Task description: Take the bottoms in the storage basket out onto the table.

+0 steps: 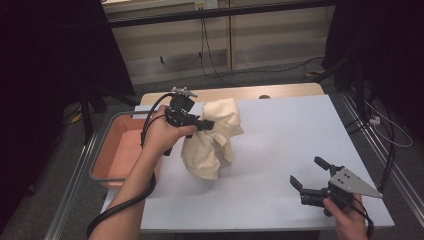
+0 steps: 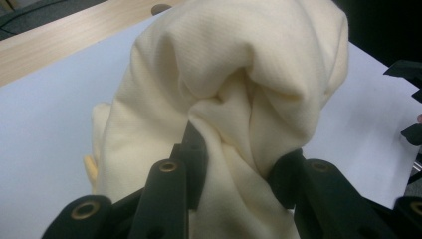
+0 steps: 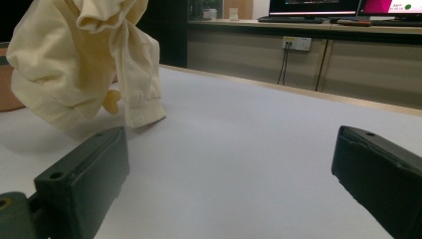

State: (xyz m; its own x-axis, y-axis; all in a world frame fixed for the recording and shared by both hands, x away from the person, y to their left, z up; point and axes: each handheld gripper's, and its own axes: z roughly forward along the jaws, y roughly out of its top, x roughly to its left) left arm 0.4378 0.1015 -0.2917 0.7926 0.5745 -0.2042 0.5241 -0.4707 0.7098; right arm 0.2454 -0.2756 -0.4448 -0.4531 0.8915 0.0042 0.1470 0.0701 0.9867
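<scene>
A cream-coloured garment [image 1: 212, 140] hangs bunched above the left part of the white table [image 1: 280, 145], its lower end just touching the surface. My left gripper [image 1: 206, 124] is shut on a fold near its top. In the left gripper view the cream garment [image 2: 234, 89] is pinched between the two black jaws. In the right gripper view the garment [image 3: 74, 64] dangles at the far left, a cuffed sleeve resting on the table. My right gripper [image 1: 306, 174] rests low at the front right, open with nothing between its fingers, pointing left toward the garment.
A salmon-pink bin [image 1: 122, 150] with a grey rim stands off the table's left edge. A wooden strip [image 1: 240, 93] runs along the table's far edge. Cables lie on the floor behind, and a counter with monitors [image 3: 318, 10] stands at the back.
</scene>
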